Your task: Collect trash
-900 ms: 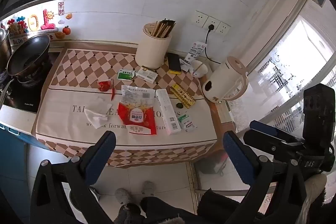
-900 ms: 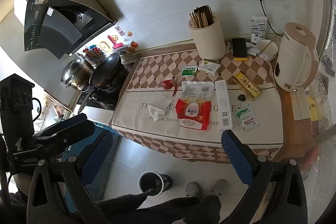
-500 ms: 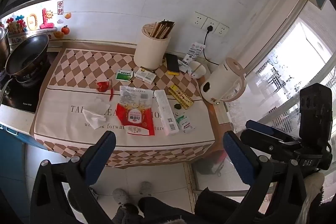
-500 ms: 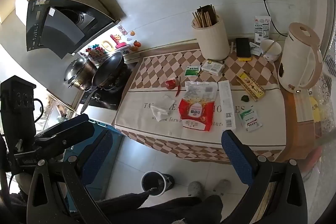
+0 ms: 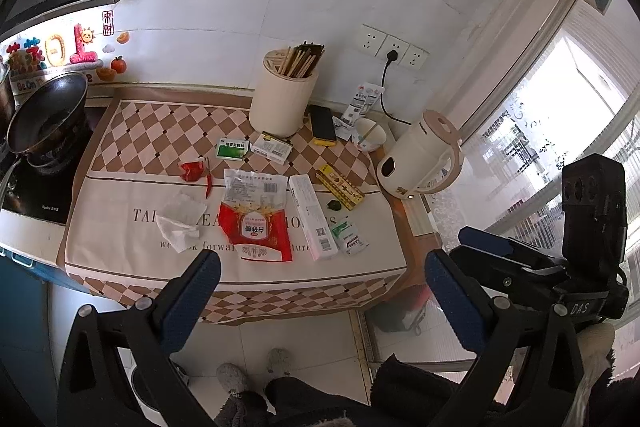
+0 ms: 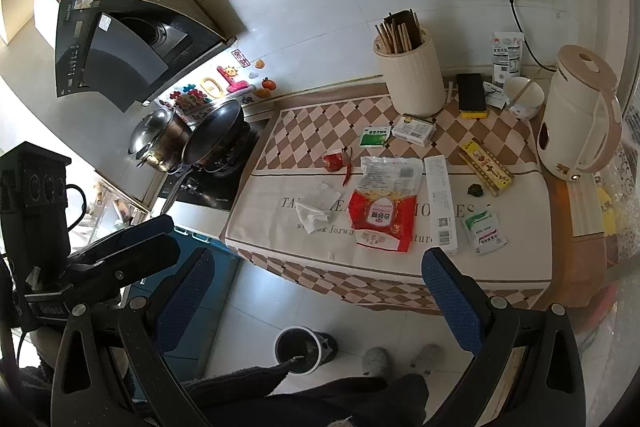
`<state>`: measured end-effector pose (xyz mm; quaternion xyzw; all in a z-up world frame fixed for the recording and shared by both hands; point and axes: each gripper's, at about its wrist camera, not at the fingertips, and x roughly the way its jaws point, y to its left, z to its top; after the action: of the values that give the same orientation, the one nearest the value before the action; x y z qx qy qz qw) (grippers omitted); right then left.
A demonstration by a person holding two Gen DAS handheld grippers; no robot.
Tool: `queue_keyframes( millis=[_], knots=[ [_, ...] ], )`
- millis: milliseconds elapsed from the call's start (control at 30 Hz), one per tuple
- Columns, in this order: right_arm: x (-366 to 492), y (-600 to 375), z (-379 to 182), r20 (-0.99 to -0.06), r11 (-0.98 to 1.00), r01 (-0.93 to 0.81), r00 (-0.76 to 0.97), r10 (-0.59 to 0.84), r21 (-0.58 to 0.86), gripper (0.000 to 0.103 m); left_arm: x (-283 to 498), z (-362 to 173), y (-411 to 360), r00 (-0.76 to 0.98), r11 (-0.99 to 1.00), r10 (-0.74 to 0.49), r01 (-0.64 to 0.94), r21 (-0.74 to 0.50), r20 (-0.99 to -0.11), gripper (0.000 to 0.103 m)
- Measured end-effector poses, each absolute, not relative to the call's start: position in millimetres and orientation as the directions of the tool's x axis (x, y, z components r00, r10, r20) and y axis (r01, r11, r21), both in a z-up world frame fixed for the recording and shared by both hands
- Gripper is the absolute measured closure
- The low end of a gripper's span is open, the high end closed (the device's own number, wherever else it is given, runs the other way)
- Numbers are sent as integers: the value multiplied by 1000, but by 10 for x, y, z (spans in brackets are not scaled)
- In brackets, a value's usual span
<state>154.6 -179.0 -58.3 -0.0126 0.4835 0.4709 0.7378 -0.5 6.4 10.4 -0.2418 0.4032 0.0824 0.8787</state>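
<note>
Both grippers, left (image 5: 320, 291) and right (image 6: 318, 287), hang wide open holding nothing, with the red bag (image 5: 258, 227), tissue (image 5: 178, 221) and other wrappers on the cloth (image 5: 120, 247) just past the jaws.

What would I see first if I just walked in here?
Probably the big red and white snack bag lying in the middle of the checkered tablecloth, with a crumpled white tissue to its left. At the back a cream holder full of chopsticks stands by the wall, and a cream kettle sits at the right end.
</note>
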Motion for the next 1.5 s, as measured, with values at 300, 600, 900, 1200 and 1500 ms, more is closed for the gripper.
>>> queue_keyframes(
  millis=[300,600,900,1200,1500],
  knots=[
    [1513,-1770,-579,-720,552,-709,90,688,439,0,-38,116,135,668,868,-53,-337,-365,-742,0],
    [1527,-1737,-588,-720,545,-708,74,690,449,0,40,171,56,660,867,-50,-344,-361,-750,0],
    [1526,-1727,-582,-719,547,-708,79,690,447,0,86,217,63,665,868,-52,-339,-363,-745,0],
    [1519,-1739,-597,-718,556,-701,89,690,447,0,-17,157,109,666,865,-51,-343,-366,-744,0],
    [1512,-1733,-585,-716,552,-703,87,693,449,0,-10,159,110,667,865,-51,-343,-366,-744,0]
  ],
)
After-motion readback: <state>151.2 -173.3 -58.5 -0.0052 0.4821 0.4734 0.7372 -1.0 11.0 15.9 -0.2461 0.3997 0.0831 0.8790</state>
